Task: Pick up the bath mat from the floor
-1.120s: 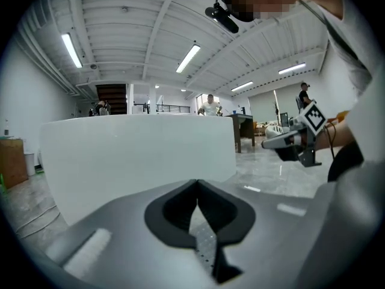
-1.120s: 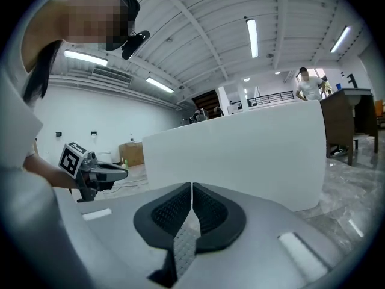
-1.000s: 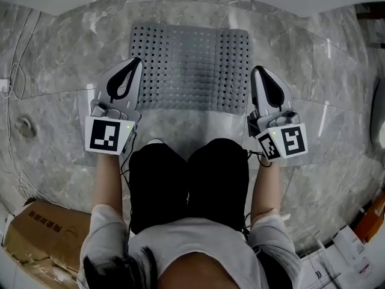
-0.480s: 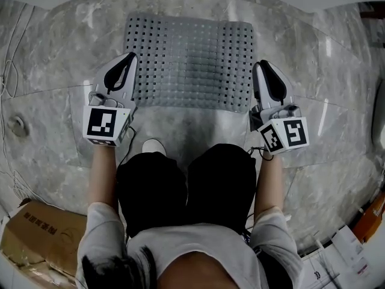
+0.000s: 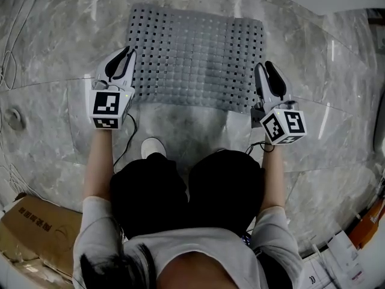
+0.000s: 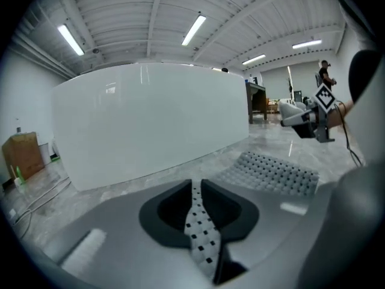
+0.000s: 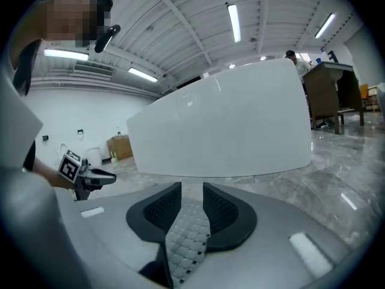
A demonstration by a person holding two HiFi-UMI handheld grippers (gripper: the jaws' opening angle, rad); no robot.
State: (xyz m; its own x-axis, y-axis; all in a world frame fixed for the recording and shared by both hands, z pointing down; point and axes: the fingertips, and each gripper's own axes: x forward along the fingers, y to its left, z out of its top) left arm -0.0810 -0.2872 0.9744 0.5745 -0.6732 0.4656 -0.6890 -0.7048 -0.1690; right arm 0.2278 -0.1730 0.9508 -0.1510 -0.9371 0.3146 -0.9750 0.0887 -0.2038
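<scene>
The grey perforated bath mat (image 5: 195, 56) lies spread on the marble floor in front of the person. My left gripper (image 5: 126, 58) is at its near left corner and my right gripper (image 5: 268, 71) at its near right corner. In the left gripper view a thin strip of the mat's edge (image 6: 201, 233) runs between the jaws of the left gripper (image 6: 195, 186), which have just been opening and stand a little apart. In the right gripper view the mat's edge (image 7: 186, 236) lies loose in the wider gap of the right gripper (image 7: 191, 192), whose jaws have also just been opening.
A white curved tub wall (image 6: 150, 113) stands just beyond the mat. A cardboard box (image 5: 36, 227) sits at the lower left, a floor drain (image 5: 13, 119) and cables (image 5: 9, 65) at the left, papers (image 5: 337, 257) at the lower right. The person's shoe (image 5: 153, 146) is behind the mat.
Both grippers have sunk toward the floor with the mat's near edge, and the mat now lies flatter. The jaws of both have parted from shut on the mat.
</scene>
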